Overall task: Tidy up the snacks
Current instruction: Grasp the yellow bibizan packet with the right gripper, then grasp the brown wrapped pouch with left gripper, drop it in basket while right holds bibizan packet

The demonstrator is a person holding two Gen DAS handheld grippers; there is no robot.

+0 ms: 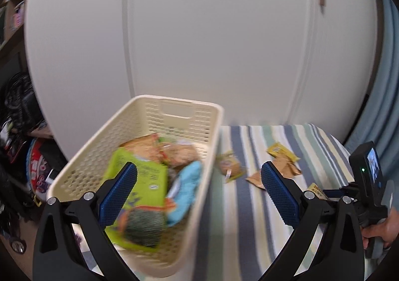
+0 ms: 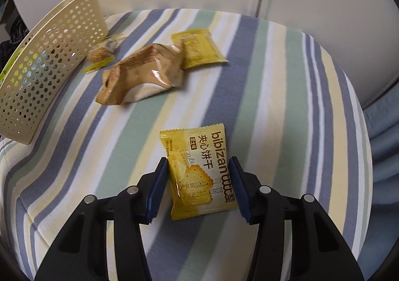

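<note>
While my right gripper (image 2: 198, 187) sits low over the striped cloth (image 2: 274, 86), its jaws stand partly spread on either side of a yellow biscuit packet (image 2: 197, 171), pads just beside its edges; I cannot tell if they touch. The packet lies flat on the cloth. At 11 o'clock from it lies a tan wrapper (image 2: 142, 74), with a second yellow packet (image 2: 197, 47) touching its far end at 12 o'clock. A small cracker pack (image 2: 102, 52) lies just beside the cream basket (image 2: 49, 61) at 10 o'clock.

My left gripper (image 1: 199, 191) hangs with jaws wide, holding nothing, left pad over the basket (image 1: 149, 111), right pad over the cloth (image 1: 239, 206). Inside the basket are a green bag (image 1: 147, 181), a light blue pack (image 1: 187, 186) and blurred others. A hand (image 1: 381, 228) shows at 4 o'clock.
</note>
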